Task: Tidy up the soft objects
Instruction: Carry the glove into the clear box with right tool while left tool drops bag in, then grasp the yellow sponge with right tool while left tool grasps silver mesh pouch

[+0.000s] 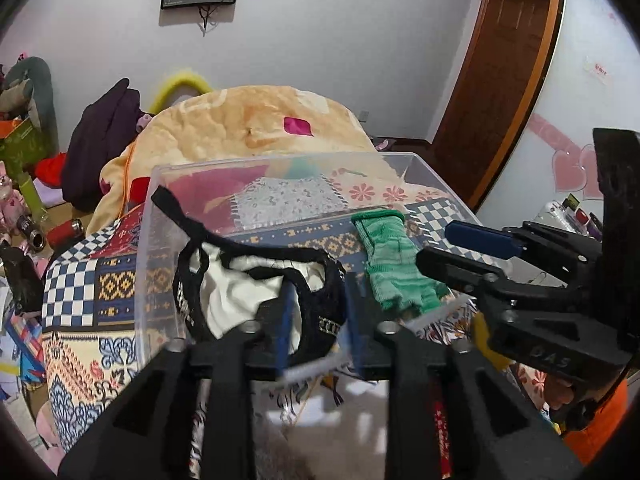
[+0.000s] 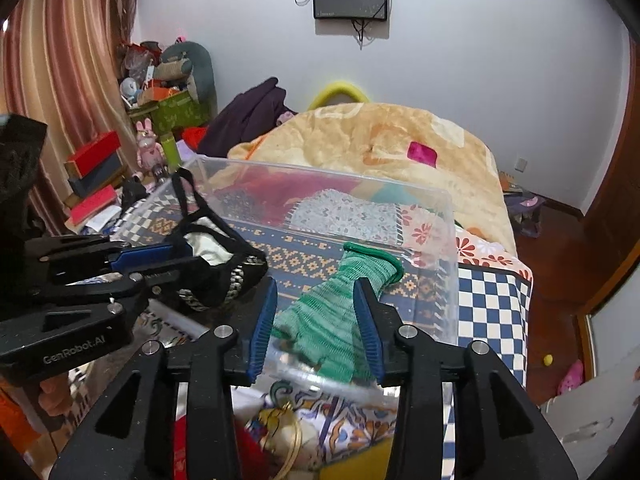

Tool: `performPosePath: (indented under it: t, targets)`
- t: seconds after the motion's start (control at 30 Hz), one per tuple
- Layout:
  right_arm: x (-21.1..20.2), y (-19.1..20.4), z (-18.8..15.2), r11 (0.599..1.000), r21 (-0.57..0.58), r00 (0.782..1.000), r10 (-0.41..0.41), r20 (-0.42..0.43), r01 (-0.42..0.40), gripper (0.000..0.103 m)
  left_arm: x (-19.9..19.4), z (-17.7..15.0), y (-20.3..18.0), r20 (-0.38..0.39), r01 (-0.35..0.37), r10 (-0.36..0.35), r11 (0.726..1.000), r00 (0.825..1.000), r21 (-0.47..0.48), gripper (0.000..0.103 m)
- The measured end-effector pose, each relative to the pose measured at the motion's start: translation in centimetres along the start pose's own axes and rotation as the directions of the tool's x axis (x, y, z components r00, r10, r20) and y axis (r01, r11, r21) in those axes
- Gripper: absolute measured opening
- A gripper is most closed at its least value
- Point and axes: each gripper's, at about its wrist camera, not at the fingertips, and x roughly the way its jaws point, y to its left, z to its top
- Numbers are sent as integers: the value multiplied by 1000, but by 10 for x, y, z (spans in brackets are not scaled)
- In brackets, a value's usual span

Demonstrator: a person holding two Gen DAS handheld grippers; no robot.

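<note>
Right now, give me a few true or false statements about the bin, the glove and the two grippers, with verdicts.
1. A green glove lies inside the clear bin. True.
2. The right gripper is shut on the glove. False: its jaws stand open on either side of it.
3. The left gripper is at a black and white garment. True.
4. The bin has a lid on. False: it is open on top.
5. The bin sits on a bare wooden table. False: it sits on a patterned blanket.
</note>
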Motion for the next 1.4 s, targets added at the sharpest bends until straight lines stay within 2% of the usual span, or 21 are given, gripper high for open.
performPosePath:
  t: [0.1,0.27,0.33,0.4,0.6,0.73,0.8,0.93,1.1,1.23,1.4]
  targets:
    - [-12,3,-3,1000,-4,1000,0,29,0,41,-11,-3,-2,20,-4,4,1000,1000,5,49]
    - [-33,8,-7,999,-32,996,-28,83,30,46,-32,-8,-9,56,-37,35,999,998,33,50]
    - [-43,7,-11,998,-38,993,-39,110,44,51,-45,-12,-12,93,-63,58,997,994,49,55]
    - [-53,7,-14,998,-33,989,-48,142,54,59,-60,-16,-15,139,-80,71,995,988,59,66]
    - [-66,3,-31,997,0,979,-73,189,75,71,-87,-36,-23,226,-124,104,989,969,78,82]
    - [-62,-3,-47,993,26,977,-118,177,115,74,-92,-54,-22,253,-167,142,983,957,80,91]
    - [-61,-7,-54,992,38,978,-129,165,124,75,-89,-61,-18,251,-171,150,983,956,64,94]
    - [-57,-15,-65,988,66,980,-148,131,140,75,-78,-74,-3,214,-155,148,988,966,16,94]
    - [-45,-26,-78,985,96,985,-153,79,145,75,-64,-95,18,163,-181,186,982,969,-45,94]
    - [-36,-33,-88,984,122,990,-138,41,132,75,-56,-109,33,121,-169,180,981,976,-96,94]
    - [-28,-38,-97,984,152,996,-92,3,90,74,-47,-121,38,84,-146,157,982,984,-116,93]
